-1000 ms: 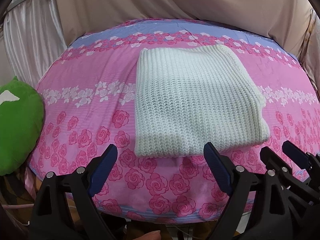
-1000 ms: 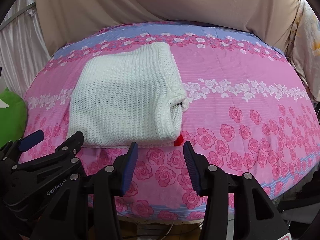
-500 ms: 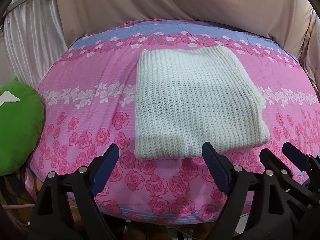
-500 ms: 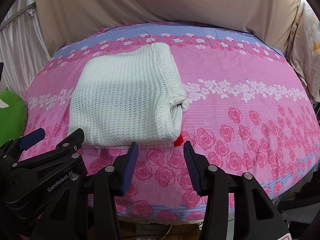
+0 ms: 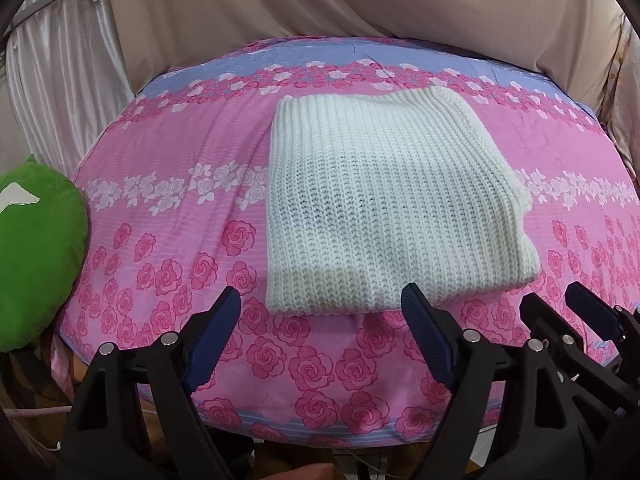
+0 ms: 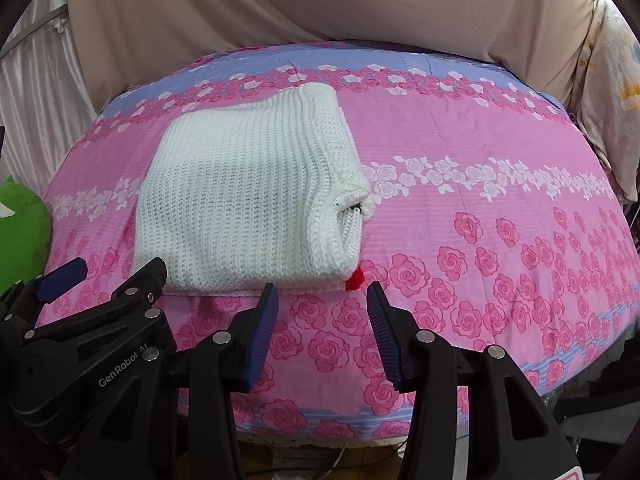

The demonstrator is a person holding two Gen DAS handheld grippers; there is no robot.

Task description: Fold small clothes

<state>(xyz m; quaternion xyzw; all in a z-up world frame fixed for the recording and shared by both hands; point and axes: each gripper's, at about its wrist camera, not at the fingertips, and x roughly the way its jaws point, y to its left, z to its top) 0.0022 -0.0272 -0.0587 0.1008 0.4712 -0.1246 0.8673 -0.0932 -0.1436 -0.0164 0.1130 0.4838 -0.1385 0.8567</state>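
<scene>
1. Left gripper [image 5: 320, 332] hangs over the near edge of the bed with nothing between its jaws; they stand wide but are closing, narrower than a second ago.
2. Right gripper [image 6: 322, 326] is half spread and empty, its gap unchanged from the earlier frames.
3. One white knitted garment [image 5: 384, 208] lies folded on the bed, unmoved, just beyond both grippers and untouched; a red bit [image 6: 355, 280] pokes out at its near right corner.
4. One green plush [image 5: 36, 248] sits at the bed's left edge.
5. A pink rose-print sheet [image 5: 168, 184] covers the bed; beige cloth [image 5: 360, 0] hangs behind it.
</scene>
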